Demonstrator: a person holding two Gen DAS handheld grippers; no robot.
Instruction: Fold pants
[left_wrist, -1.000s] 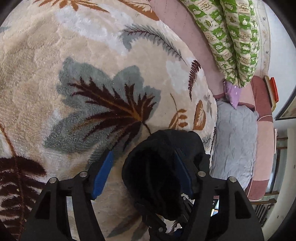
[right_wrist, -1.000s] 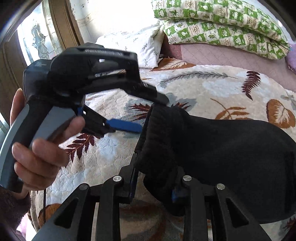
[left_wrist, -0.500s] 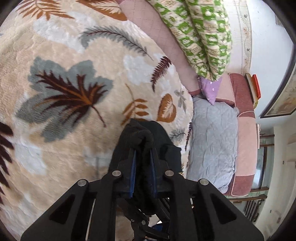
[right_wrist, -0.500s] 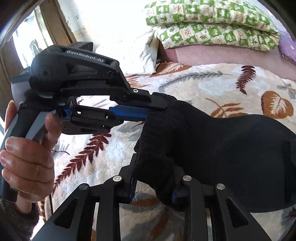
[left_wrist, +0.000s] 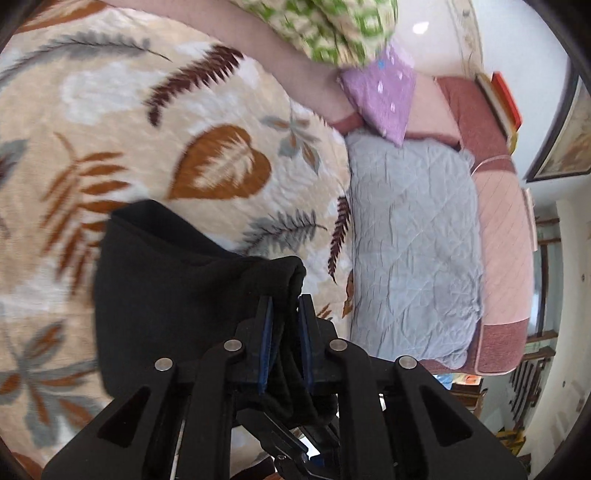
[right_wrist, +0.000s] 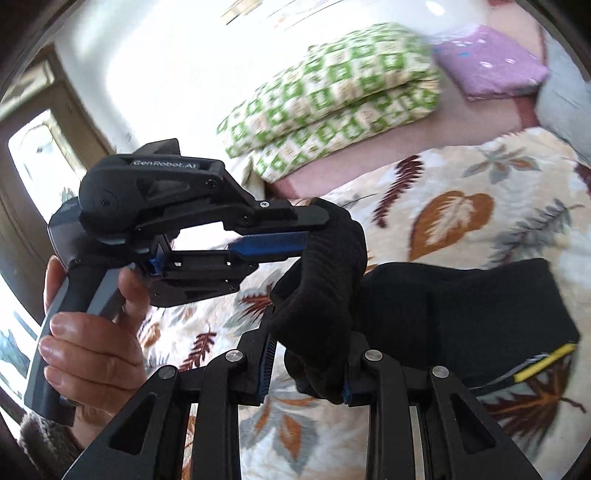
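The black pants (left_wrist: 166, 288) lie partly on a leaf-patterned blanket (left_wrist: 129, 122) on a bed, with one thick edge lifted. My left gripper (left_wrist: 284, 302) is shut on that bunched black edge. In the right wrist view the left gripper (right_wrist: 314, 229) grips the top of the same ribbed band (right_wrist: 328, 280). My right gripper (right_wrist: 306, 365) is shut on the lower part of that band. The rest of the pants (right_wrist: 480, 314) spreads to the right on the blanket, with a yellow label (right_wrist: 543, 362) at its edge.
Green-checked folded quilts (right_wrist: 332, 99) and a purple pillow (left_wrist: 380, 88) lie at the head of the bed. A grey quilted pad (left_wrist: 410, 243) lies beside the blanket on a pink bed surface (left_wrist: 502, 206). A doorway (right_wrist: 33, 155) is at left.
My left gripper closed on the black band and then lifted and swung with it toward the bed's far side. My right gripper kept its hold on the band and rose too.
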